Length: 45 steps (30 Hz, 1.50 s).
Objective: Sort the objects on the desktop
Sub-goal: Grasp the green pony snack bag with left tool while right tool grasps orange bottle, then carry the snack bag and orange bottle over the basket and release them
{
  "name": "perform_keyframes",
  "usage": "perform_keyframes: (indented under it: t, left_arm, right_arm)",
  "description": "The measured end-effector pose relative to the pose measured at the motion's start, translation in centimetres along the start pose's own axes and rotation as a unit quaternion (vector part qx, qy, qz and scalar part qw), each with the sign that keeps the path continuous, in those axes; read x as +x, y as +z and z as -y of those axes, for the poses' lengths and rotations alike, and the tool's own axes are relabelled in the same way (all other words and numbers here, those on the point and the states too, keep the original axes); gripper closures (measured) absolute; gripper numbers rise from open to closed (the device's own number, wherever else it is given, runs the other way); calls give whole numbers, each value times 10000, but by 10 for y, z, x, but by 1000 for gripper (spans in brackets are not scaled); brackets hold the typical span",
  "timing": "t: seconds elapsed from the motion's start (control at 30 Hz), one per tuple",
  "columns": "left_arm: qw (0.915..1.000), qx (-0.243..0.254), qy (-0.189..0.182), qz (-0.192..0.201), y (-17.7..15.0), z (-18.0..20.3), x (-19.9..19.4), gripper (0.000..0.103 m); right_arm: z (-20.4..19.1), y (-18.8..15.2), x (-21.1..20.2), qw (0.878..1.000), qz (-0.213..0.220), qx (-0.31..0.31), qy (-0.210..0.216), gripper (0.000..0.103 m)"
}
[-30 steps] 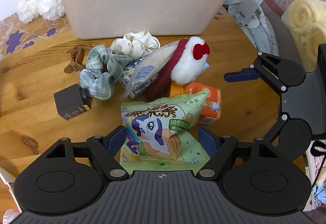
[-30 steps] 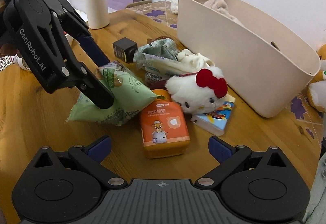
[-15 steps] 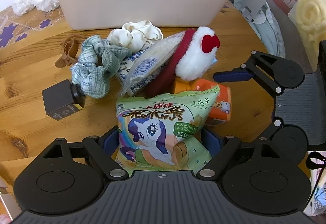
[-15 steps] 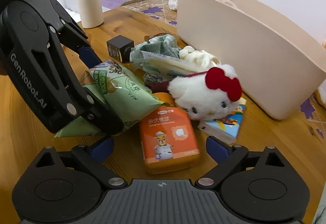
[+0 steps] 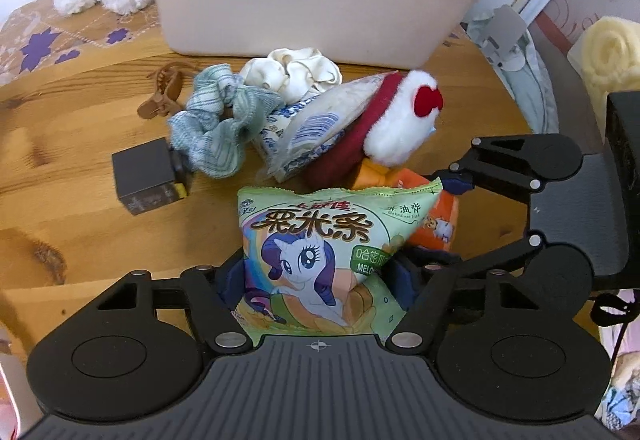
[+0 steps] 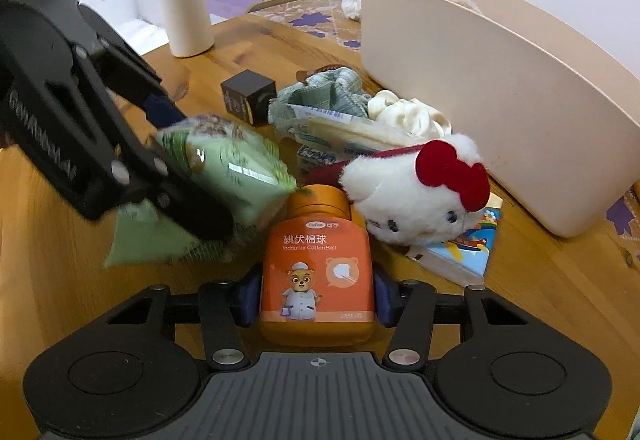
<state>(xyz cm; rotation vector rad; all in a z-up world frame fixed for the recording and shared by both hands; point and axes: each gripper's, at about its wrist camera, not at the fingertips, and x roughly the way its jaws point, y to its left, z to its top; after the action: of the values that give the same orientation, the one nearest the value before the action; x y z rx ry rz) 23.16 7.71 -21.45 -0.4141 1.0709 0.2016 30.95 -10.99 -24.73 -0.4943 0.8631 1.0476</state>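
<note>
Gripping snack bag (image 5: 320, 252), orange bottle (image 6: 318, 264)

The right gripper (image 6: 318, 298) is closing its blue pads on both sides of the orange cotton ball bottle (image 6: 318, 260), which is lying on the wooden table (image 6: 52, 292). At left, the left gripper (image 6: 160, 143) is gripping the green snack bag (image 6: 224, 175), blurred. Just right of the bottle, a white plush with a red bow (image 6: 416, 195) is resting on a picture book (image 6: 464, 248). Far right, the beige bin (image 6: 500, 99) is standing.
</note>
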Motion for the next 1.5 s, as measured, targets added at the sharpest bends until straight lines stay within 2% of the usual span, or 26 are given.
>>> perform_keyframes:
  t: [0.23, 0.57, 0.73, 1.03, 1.5]
  left_arm:
    - [9998, -56, -58, 180, -3, -5, -16, 35]
    - [9986, 47, -106, 506, -5, -10, -55, 36]
    - [9969, -134, -160, 764, 4, -19, -73, 36]
    - [9923, -226, -102, 1210, 38, -26, -90, 36]
    - [9828, 179, -9, 1838, 121, -20, -100, 36]
  right_arm:
    - [-6, -5, -9, 10000, 0, -2, -31, 53]
    - [-1, -6, -60, 9989, 453, 74, -10, 53]
    - [15, -5, -81, 9982, 549, 167, -188, 53]
    - [54, 12, -100, 9937, 797, 492, -614, 53]
    - [111, 59, -122, 9807, 1335, 674, -1260, 53]
